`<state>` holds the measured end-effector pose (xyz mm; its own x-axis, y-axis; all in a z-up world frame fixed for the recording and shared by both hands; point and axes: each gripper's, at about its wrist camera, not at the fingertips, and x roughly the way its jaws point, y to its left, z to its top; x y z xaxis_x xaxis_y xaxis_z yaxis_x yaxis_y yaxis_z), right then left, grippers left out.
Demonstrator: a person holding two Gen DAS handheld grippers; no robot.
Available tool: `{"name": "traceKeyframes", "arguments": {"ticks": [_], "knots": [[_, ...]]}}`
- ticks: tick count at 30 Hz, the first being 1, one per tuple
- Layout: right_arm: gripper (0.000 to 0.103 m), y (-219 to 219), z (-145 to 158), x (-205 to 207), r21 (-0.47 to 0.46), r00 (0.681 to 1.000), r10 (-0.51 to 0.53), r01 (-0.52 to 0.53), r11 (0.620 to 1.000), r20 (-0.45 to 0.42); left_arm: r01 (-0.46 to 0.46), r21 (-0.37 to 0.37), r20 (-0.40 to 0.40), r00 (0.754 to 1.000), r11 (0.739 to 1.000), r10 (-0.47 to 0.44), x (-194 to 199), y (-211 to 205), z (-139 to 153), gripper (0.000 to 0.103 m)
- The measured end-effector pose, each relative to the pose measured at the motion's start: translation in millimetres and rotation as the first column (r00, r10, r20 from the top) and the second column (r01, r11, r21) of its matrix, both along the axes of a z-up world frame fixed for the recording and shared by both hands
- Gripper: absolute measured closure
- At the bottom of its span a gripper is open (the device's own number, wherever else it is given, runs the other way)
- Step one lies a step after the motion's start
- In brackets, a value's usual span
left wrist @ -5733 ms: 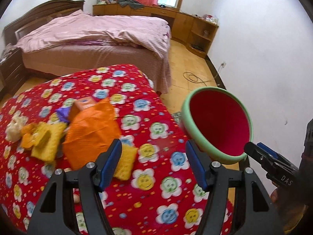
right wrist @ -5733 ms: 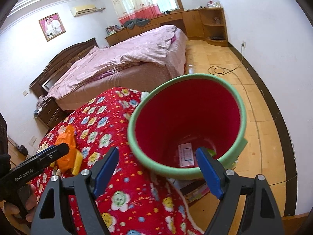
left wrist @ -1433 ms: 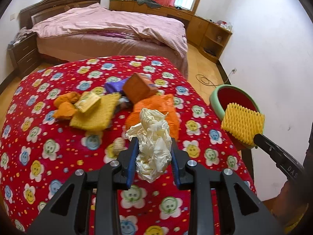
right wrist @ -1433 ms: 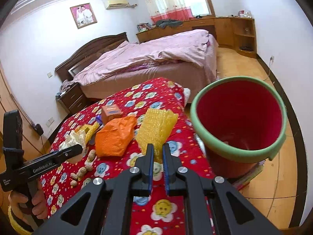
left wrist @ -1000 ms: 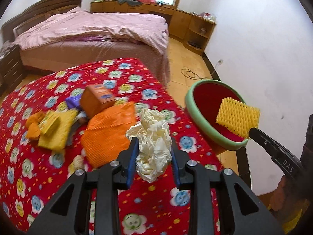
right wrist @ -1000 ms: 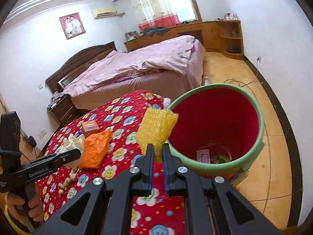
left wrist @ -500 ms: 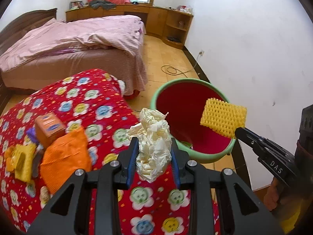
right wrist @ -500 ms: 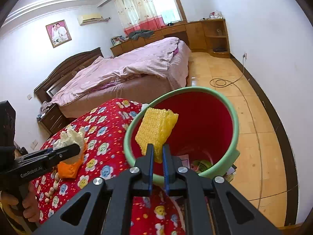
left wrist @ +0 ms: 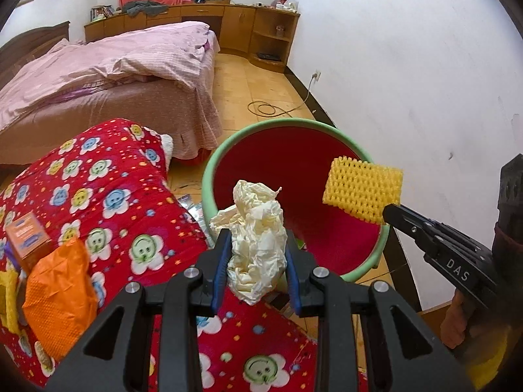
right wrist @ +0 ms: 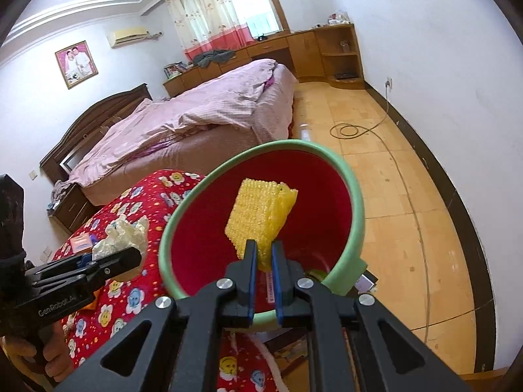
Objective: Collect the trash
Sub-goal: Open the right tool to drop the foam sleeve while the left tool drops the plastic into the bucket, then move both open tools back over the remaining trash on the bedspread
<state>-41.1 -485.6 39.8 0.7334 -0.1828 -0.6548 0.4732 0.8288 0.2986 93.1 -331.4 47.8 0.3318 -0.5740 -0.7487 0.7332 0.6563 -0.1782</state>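
a red quilt with smiley flowers (left wrist: 108, 202) covers the near surface; on it lie an orange mesh bag (left wrist: 57, 297), a small orange box (left wrist: 27, 236) just behind it, and a yellow foam net (left wrist: 8, 297) at its left. the wooden floor (right wrist: 385, 202) carries the red bin with a green rim (right wrist: 358, 209), a coiled cable (right wrist: 348, 129) and the bed (left wrist: 108, 75).

The lower part of the crumpled cream wad (left wrist: 256, 238) sits hidden between the blue pads (left wrist: 219, 268) of the left gripper (left wrist: 256, 272). At the bin's (right wrist: 354, 205) floor, scraps near 6 o'clock are masked by the right gripper (right wrist: 262, 261), possibly a printed card. At 9 o'clock, an orange box (left wrist: 27, 240) and yellow mesh (left wrist: 8, 300) are cropped by the frame.
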Motion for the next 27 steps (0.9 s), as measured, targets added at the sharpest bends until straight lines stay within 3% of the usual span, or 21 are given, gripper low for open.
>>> {"name": "traceKeyframes", "arguments": {"ticks": [11, 13, 15, 27], "knots": [[0.089, -10.2, -7.7, 1.5, 0.007, 0.999, -0.032, 0.032, 0.999, -0.006, 0.054, 0.009, -0.005, 0.999, 0.999, -0.054, 1.2, -24.4, -11.6, 0.072], [0.082, -11.8, -8.8, 0.4, 0.016, 0.999, -0.039, 0.039, 0.999, -0.006, 0.052, 0.017, -0.001, 0.999, 0.999, -0.052, 1.7, -27.4, -13.3, 0.061], [0.076, -12.7, -9.5, -1.9, 0.023, 0.999, -0.046, 0.046, 0.999, -0.004, 0.047, 0.02, -0.01, 0.999, 0.999, -0.047, 3.2, -28.7, -14.8, 0.057], [0.067, -9.1, -3.7, -8.7, 0.031, 0.998, -0.057, 0.057, 0.998, 0.016, -0.01, -0.004, -0.018, 1.0, 1.0, 0.01, 1.8, -8.0, -6.3, 0.055]]}}
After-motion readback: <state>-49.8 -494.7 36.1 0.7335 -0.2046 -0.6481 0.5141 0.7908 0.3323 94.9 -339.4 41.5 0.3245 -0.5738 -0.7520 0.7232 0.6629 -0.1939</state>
